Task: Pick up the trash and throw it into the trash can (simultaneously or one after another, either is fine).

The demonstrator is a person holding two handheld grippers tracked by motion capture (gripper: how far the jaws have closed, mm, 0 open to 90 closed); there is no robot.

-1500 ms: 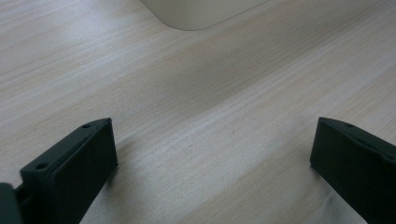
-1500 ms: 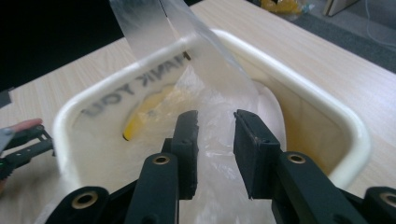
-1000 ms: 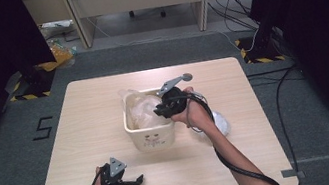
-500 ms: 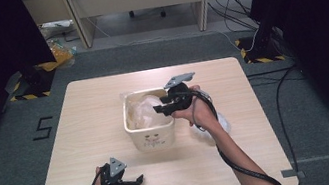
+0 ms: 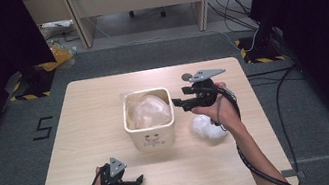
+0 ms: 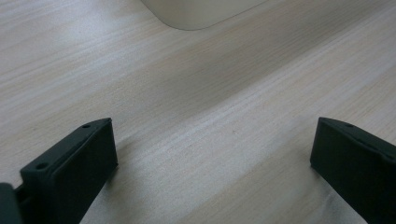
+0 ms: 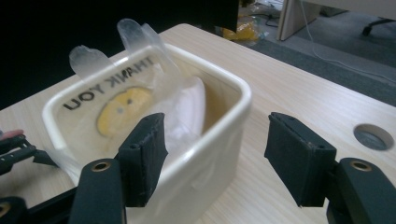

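A cream square bin (image 5: 152, 136) stands mid-table, lined with a clear plastic bag (image 5: 147, 111). The bag (image 7: 122, 100) carries "THANK YOU" lettering and a yellow face. My right gripper (image 5: 179, 101) hovers just right of the bin's rim, open and empty. In the right gripper view my right gripper (image 7: 219, 158) straddles the bin's near wall (image 7: 205, 158), one jaw over the inside, the other outside. A crumpled white wad (image 5: 207, 127) lies on the table under that forearm. My left gripper (image 5: 137, 183) rests open near the front edge; in its own view it (image 6: 212, 154) spans bare wood.
The wooden table (image 5: 92, 130) has a round cable hole (image 5: 185, 77) behind the right gripper. The bin's base (image 6: 201, 11) is just ahead of the left gripper. Desk legs and cables lie on the floor beyond the table.
My right gripper has drawn back to the right, from over the bin's opening to just beside its rim. The left gripper has stayed put.
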